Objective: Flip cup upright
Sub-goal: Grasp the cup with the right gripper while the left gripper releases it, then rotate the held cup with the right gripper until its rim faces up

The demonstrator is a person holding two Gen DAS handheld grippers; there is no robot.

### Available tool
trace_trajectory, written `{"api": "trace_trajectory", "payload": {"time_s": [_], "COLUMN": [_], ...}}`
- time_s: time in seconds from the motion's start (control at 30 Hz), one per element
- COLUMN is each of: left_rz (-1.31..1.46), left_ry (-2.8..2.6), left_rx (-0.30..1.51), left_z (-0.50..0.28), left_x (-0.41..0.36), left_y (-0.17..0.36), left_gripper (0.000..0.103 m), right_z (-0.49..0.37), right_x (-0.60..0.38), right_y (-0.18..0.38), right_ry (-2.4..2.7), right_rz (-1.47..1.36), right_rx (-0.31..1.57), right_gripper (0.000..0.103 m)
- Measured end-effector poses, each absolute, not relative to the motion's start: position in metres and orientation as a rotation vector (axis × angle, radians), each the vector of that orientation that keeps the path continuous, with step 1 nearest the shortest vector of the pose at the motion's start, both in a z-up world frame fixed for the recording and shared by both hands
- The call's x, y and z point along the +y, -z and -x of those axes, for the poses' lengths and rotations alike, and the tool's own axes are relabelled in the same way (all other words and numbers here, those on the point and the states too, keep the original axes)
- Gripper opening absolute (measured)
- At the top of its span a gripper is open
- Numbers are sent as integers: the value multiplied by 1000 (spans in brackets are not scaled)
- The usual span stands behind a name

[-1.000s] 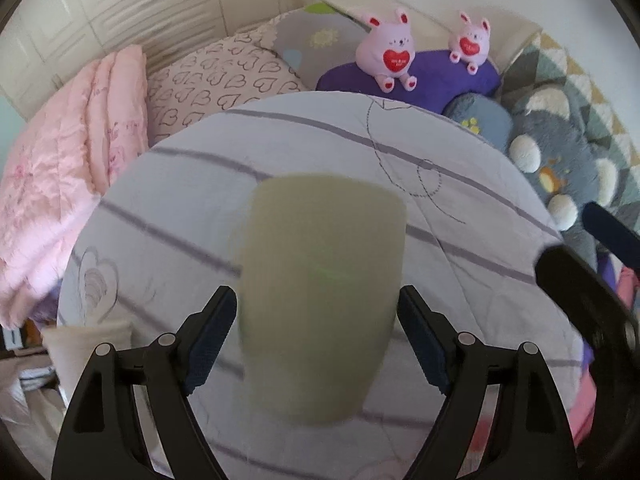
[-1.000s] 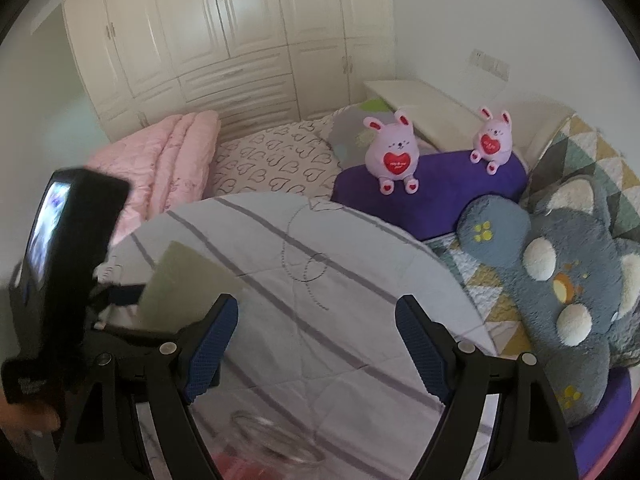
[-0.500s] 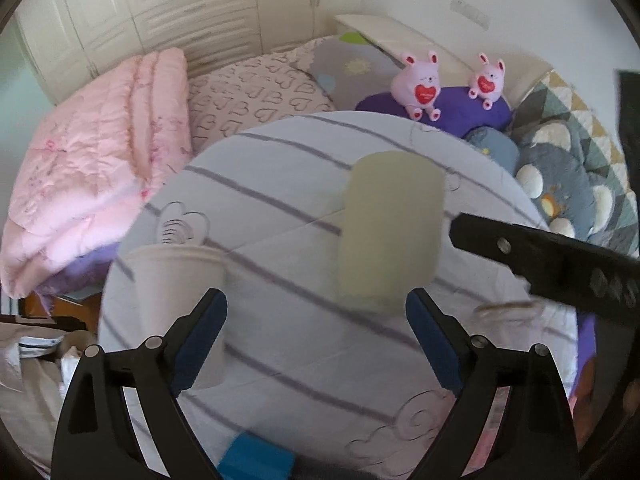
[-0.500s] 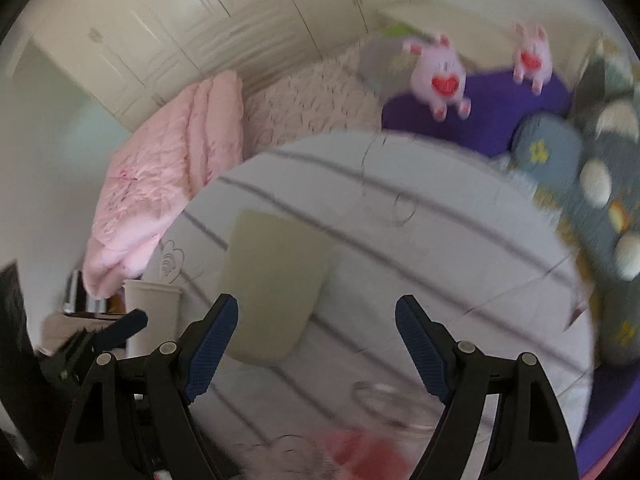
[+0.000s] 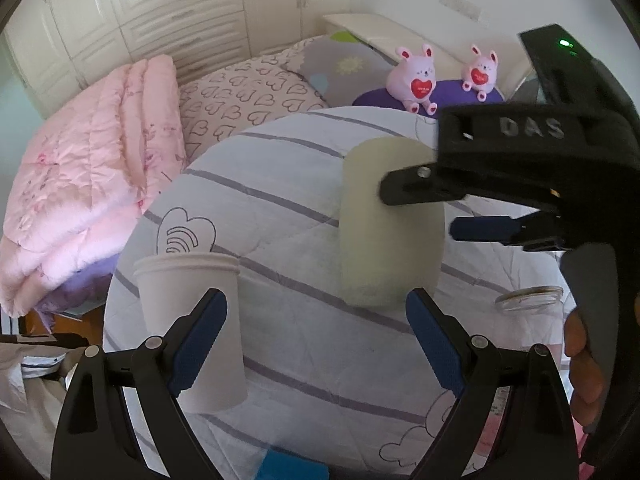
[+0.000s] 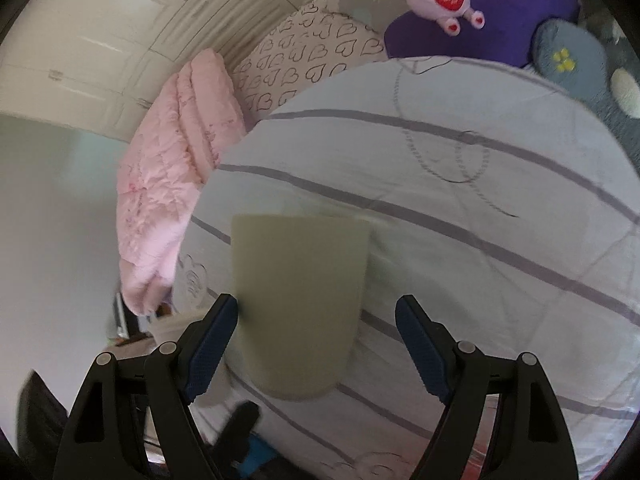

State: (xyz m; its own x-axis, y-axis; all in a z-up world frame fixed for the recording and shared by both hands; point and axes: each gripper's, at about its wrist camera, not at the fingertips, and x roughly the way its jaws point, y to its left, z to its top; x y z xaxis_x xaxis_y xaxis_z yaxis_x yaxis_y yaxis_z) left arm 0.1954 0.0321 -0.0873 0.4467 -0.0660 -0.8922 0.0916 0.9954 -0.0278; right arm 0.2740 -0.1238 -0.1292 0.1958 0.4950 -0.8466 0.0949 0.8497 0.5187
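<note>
Change: half a second ago the right gripper (image 6: 316, 344) looked down on the pale green cup (image 5: 390, 224) from further back; now the cup sits between its blue pads, the left pad (image 6: 210, 348) touching or nearly touching the cup wall.
Cup: it stands on the striped round table (image 5: 280, 208), closed end up, wider mouth down, not yet flipped.
Right gripper: jaws wide apart, gripping nothing.
Left gripper (image 5: 316, 344): jaws spread wide, empty, well back from the cup.
Writing: raised letters "DAS" on the right gripper's black body, plus a lit green lamp, seen only from the left wrist.
Left wrist only: a white paper cup (image 5: 192, 320) left of the green cup; a clear glass jar (image 5: 530, 312) to its right.
Right wrist only: slightly blurred close view of the cup's side.
</note>
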Motion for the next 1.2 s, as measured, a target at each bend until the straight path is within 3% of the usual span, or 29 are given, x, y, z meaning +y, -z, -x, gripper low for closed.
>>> {"api": "trace_trajectory", "payload": {"time_s": [0.47, 0.8, 1.2], "left_rz": [-3, 42, 68], "left_ry": [128, 101, 75], "left_rx": [1108, 1159, 1191], "left_z": [-207, -220, -218], "left_x": [37, 31, 31], "left_y": [95, 109, 118], "left_gripper": [93, 93, 93], "right_z": [-284, -268, -236], "right_x": [-116, -106, -102], "right_y": [141, 104, 98], "right_ry": [-412, -382, -395], "right_rz": [-574, -189, -45], "right_rx": [1330, 1093, 969], "right_gripper": [80, 80, 80]}}
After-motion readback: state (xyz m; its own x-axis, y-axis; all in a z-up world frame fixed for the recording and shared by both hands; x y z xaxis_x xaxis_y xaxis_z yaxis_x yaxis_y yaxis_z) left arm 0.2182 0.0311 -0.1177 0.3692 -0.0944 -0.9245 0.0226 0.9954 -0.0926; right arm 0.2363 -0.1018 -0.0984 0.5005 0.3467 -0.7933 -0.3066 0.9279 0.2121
